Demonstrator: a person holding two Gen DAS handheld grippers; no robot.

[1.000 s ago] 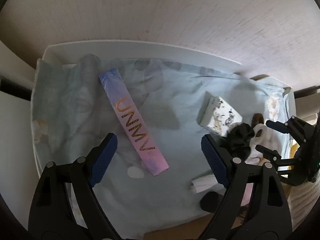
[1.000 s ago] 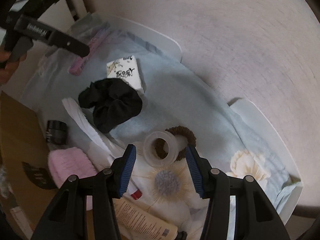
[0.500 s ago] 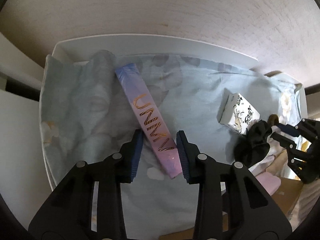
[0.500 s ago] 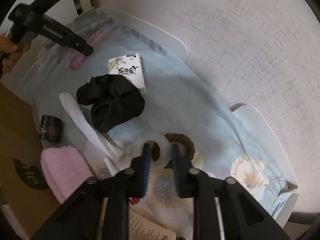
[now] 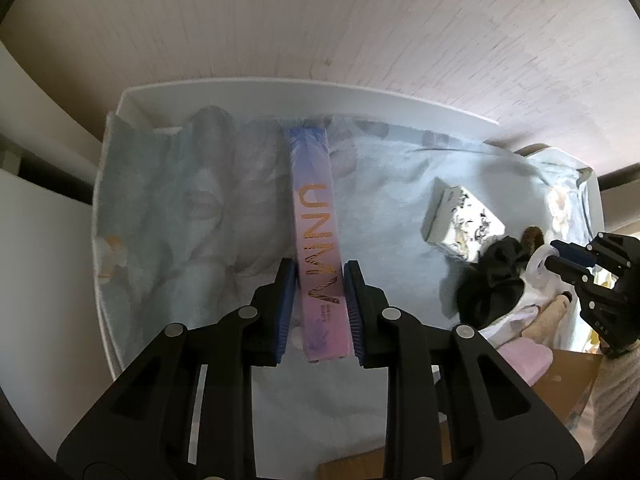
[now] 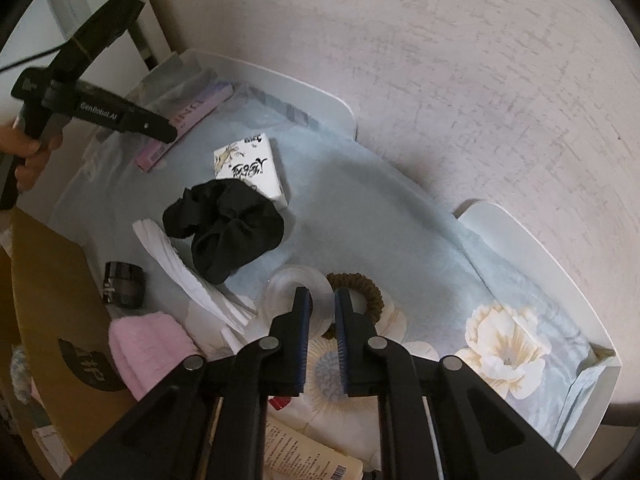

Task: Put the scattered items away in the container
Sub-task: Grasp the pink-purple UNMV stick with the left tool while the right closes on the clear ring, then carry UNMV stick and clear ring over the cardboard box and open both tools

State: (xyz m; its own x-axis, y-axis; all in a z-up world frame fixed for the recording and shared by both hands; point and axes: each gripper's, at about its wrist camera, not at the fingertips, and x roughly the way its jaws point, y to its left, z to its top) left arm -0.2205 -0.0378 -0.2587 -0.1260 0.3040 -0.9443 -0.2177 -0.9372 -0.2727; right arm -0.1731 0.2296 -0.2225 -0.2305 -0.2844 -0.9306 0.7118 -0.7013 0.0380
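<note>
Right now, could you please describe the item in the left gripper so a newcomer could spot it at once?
Start at the white tray lined with pale blue floral cloth. Near its left end, the left gripper clamps a long, slim box. It alone fades from blue to pink and carries gold lettering, unlike the squat white patterned box nearby.

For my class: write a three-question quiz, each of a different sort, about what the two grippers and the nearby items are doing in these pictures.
1. True or false: the left gripper is shut on the long pink-purple box.
2. What does the right gripper pinch? A) black scrunchie B) clear plastic ring C) brown hair tie
3. Fill in: the white printed box lies on the light blue ____.

Key: 1 true; 2 B; 3 cloth
</note>
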